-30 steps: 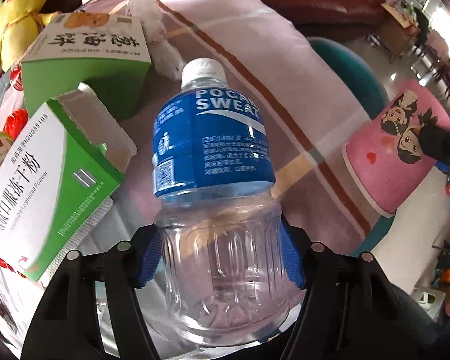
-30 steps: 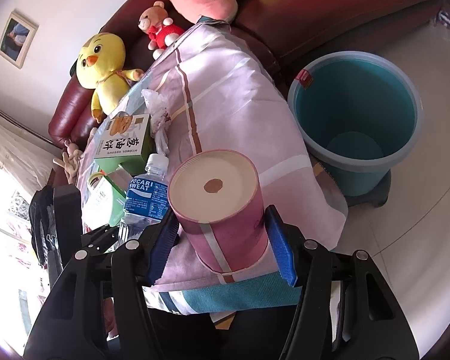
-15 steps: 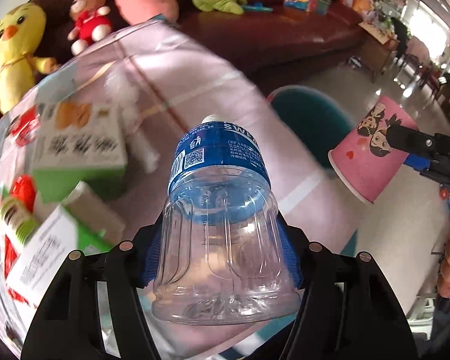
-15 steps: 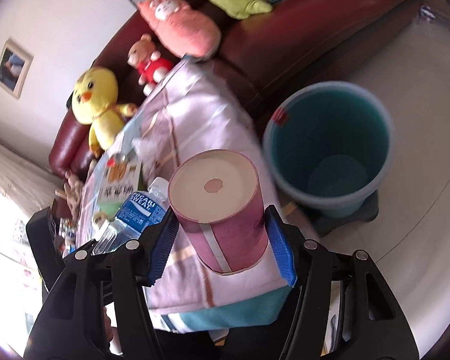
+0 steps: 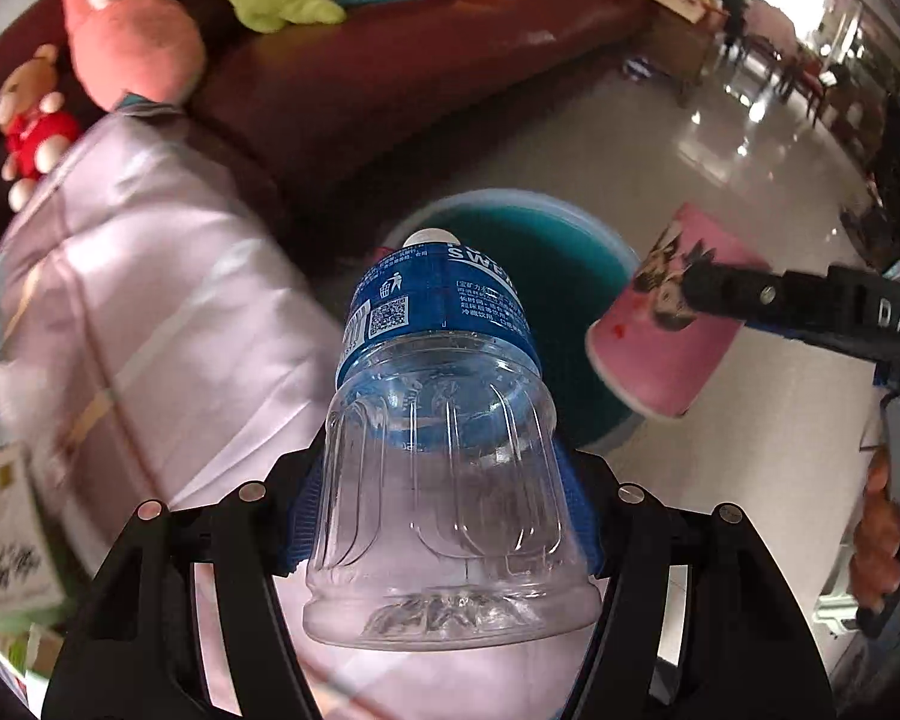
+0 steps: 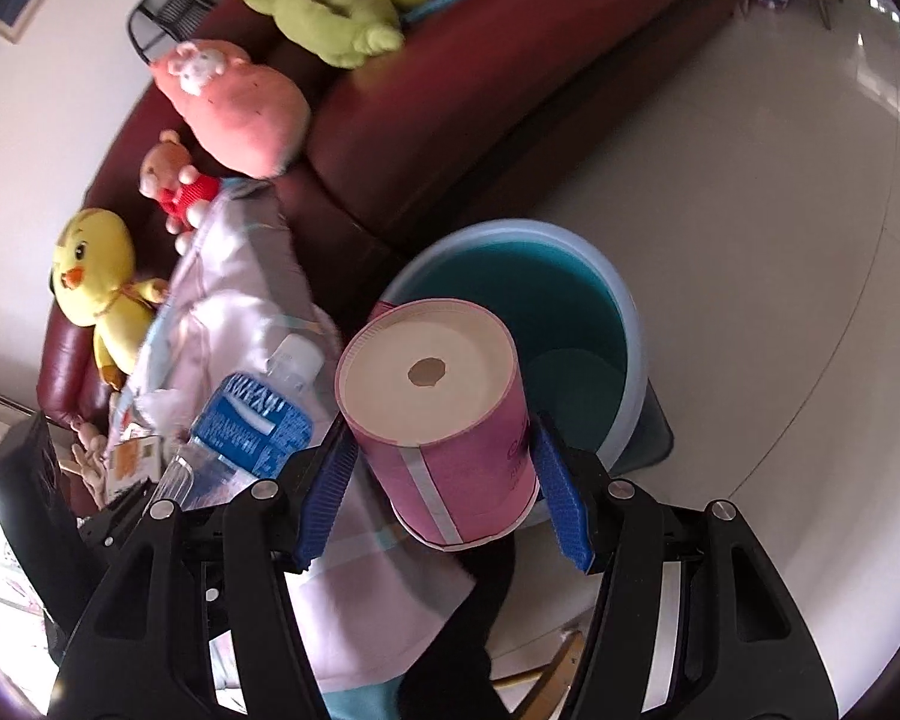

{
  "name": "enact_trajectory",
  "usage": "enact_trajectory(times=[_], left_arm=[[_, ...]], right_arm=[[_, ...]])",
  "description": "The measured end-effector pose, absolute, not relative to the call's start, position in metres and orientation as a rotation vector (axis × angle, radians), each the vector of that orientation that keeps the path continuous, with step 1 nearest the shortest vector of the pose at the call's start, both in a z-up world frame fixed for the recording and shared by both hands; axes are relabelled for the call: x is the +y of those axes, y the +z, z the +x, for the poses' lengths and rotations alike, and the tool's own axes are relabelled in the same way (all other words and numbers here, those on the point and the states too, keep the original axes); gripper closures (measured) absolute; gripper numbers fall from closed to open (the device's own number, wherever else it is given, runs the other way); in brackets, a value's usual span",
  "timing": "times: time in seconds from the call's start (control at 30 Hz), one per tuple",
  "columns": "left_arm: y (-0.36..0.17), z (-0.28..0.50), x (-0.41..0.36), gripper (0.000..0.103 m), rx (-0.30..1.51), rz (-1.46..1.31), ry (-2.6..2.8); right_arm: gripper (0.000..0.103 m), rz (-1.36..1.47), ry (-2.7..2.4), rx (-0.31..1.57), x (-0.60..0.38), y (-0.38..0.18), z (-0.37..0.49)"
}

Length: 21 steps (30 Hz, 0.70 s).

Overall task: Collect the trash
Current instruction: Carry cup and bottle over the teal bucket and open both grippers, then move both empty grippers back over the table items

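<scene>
My left gripper (image 5: 444, 510) is shut on an empty clear bottle (image 5: 444, 456) with a blue label, held in the air and pointing at the teal bin (image 5: 570, 276). My right gripper (image 6: 444, 480) is shut on a pink paper cup (image 6: 450, 438), its base toward the camera, held just in front of the bin (image 6: 576, 324). In the left wrist view the pink cup (image 5: 666, 336) hangs at the bin's right edge in the right gripper. In the right wrist view the bottle (image 6: 252, 420) shows to the left, over the table.
A table under a pink striped cloth (image 5: 150, 300) lies left of the bin, with boxes (image 5: 6, 540) at its left end. A dark red sofa (image 6: 450, 90) with plush toys (image 6: 234, 108) stands behind. Shiny floor (image 6: 780, 240) spreads to the right.
Both grippers have swung from over the table toward the bin, carrying the bottle and the cup. The bin is now much closer in both views.
</scene>
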<state>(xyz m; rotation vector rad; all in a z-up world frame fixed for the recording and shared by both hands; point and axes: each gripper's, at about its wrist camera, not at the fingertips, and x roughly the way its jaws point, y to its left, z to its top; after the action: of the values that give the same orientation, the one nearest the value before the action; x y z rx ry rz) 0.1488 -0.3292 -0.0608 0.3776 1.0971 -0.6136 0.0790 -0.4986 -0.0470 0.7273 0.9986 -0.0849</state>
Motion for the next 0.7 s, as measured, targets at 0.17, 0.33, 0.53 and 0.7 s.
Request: enact_trajectory(times=[0.17, 0.33, 0.53, 0.7], left_arm=[[-0.086, 0.169, -0.354, 0.037, 1.151, 0.415, -0.627], [-0.101, 0.177, -0.363, 0.036, 1.174, 0.44, -0.612], [-0.101, 0.18, -0.36, 0.025, 1.164, 0.436, -0.605], [-0.095, 0.181, -0.351, 0.022, 1.156, 0.418, -0.6]], right_arm=[[0.046, 0.724, -0.087, 1.071, -0.503, -0.076, 0.102], [0.041, 0.755, -0.078, 1.135, -0.503, -0.098, 0.11], [0.036, 0.778, -0.103, 1.144, -0.51, -0.106, 0.109], [0.03, 0.777, -0.14, 1.129, -0.517, -0.099, 0.107]])
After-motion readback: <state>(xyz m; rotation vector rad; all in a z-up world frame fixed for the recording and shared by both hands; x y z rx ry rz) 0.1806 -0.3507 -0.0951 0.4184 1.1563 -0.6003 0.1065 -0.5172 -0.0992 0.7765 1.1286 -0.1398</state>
